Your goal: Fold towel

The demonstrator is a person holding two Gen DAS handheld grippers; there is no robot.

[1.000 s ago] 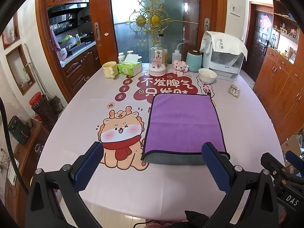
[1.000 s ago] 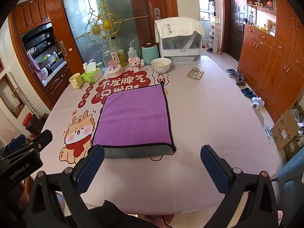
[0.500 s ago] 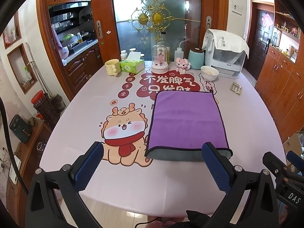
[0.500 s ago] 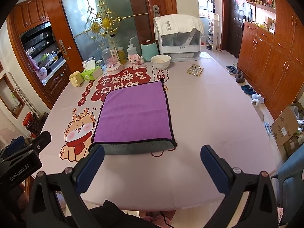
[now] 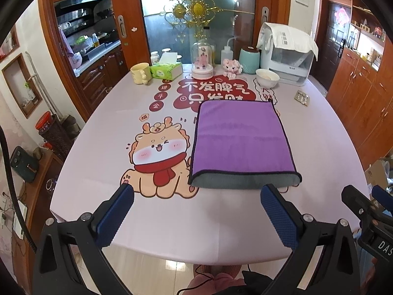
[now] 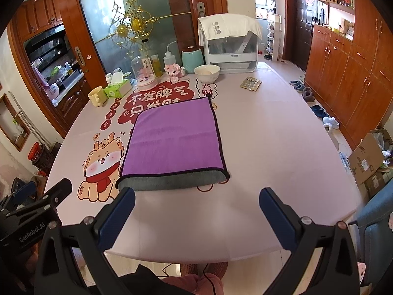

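Note:
A purple towel (image 5: pixel 239 137) with a grey underside lies folded flat on the pink table (image 5: pixel 172 216); its grey fold edge faces me. It also shows in the right wrist view (image 6: pixel 174 142). My left gripper (image 5: pixel 196 209) is open and empty, held back over the table's near edge, short of the towel. My right gripper (image 6: pixel 196 211) is open and empty too, also near the front edge, apart from the towel. The right gripper's body (image 5: pixel 368 218) shows at the right of the left wrist view.
At the table's far end stand a yellow mug (image 5: pixel 140 73), a green tissue box (image 5: pixel 165 70), a glass dome (image 5: pixel 202 60), a white bowl (image 5: pixel 267 77) and a white appliance (image 5: pixel 287 54). A blister pack (image 5: pixel 302 97) lies to the right. Wooden cabinets (image 6: pixel 348 68) line the right.
Both grippers have drawn back from the towel toward the table's near edge, staying open. The towel has not moved.

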